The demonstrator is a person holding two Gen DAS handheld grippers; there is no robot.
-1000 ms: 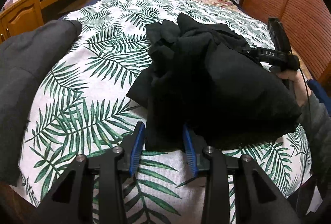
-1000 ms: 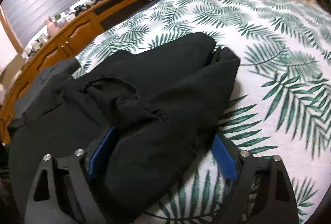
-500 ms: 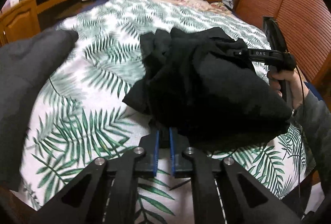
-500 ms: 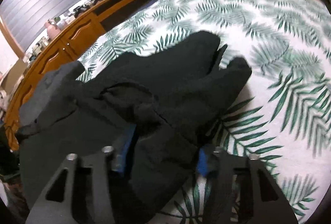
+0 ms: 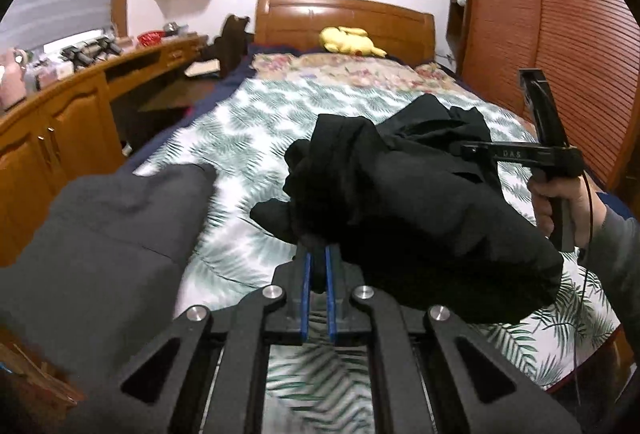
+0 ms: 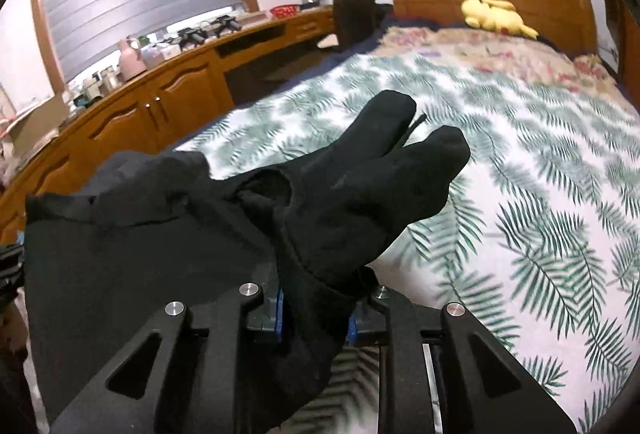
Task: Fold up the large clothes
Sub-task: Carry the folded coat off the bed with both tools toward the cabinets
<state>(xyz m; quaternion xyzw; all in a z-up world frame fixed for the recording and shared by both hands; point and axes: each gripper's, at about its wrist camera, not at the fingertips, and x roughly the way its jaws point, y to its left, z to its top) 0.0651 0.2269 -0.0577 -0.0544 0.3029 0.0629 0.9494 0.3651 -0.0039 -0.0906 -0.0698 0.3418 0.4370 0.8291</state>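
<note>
- The black garment is big and bunched up. It hangs in the air above the bed, held between the two grippers.
- The left gripper has its blue fingers squeezed tight on a thin bit of the black cloth at one edge.
- The right gripper has a thicker wad of the same cloth between its fingers. Its fingers are closing on that wad, and they press on it.
- In the left view, a hand holds the right gripper's handle at the far side of the garment.
- The cloth looks soft and floppy. It sags in the middle and folds over itself. It looks light, but big, so loose parts will likely swing and drag.
- It will not hold a shape by itself. It should be spread flat on the bed first.
- Good places to hold are the corners or a straight hem, well apart, so the cloth pulls flat. A thick lump could slip or hide the edge.
- A grey garment lies on the bed to the left, near the black one.
</note>
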